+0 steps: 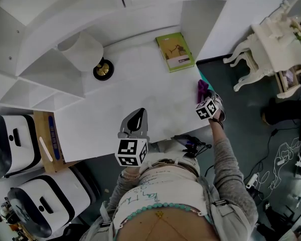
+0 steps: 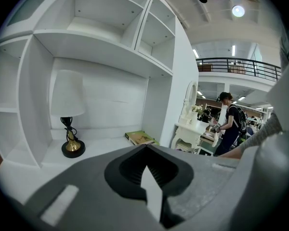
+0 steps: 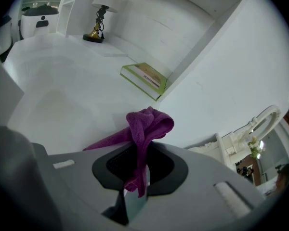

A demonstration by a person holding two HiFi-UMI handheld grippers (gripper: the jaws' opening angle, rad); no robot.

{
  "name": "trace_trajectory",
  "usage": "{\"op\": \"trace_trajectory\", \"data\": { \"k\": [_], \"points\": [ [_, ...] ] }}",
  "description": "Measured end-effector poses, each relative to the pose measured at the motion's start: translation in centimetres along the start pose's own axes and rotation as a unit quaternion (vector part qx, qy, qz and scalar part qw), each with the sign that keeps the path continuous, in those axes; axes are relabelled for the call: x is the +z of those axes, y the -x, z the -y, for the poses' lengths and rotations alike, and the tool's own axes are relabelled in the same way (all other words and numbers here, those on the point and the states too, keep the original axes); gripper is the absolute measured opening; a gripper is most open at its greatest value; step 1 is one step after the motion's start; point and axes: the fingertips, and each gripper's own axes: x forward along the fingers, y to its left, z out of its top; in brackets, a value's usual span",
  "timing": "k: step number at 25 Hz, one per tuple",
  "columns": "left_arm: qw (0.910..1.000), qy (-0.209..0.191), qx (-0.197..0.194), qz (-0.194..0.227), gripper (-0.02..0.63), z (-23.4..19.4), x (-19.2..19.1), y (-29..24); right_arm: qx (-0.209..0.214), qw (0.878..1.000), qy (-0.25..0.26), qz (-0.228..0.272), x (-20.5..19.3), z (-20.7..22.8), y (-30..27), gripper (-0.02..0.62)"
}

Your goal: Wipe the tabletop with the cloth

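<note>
A purple cloth is bunched between the jaws of my right gripper, which is shut on it. In the head view the cloth shows at the right edge of the white tabletop, just past the right gripper. My left gripper hovers over the tabletop's near edge, its jaws shut with nothing between them; in the left gripper view it points at the back wall.
A green book lies at the back right of the tabletop. A lamp with a white shade and a black-and-gold base stands at the back left. White shelves rise on the left. A white ornate table stands at right.
</note>
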Motion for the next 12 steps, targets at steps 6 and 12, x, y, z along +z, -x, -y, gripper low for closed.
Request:
{"op": "trace_trajectory", "data": {
  "k": [6, 12],
  "points": [
    [1.0000, 0.003, 0.005, 0.003, 0.002, -0.7, -0.2, 1.1, -0.006, 1.000, 0.020, -0.017, 0.2, -0.4, 0.2, 0.077],
    [1.0000, 0.004, 0.005, 0.003, 0.002, -1.6, -0.1, 1.3, 0.003, 1.000, 0.012, -0.014, 0.7, -1.3, 0.5, 0.075]
  ]
}}
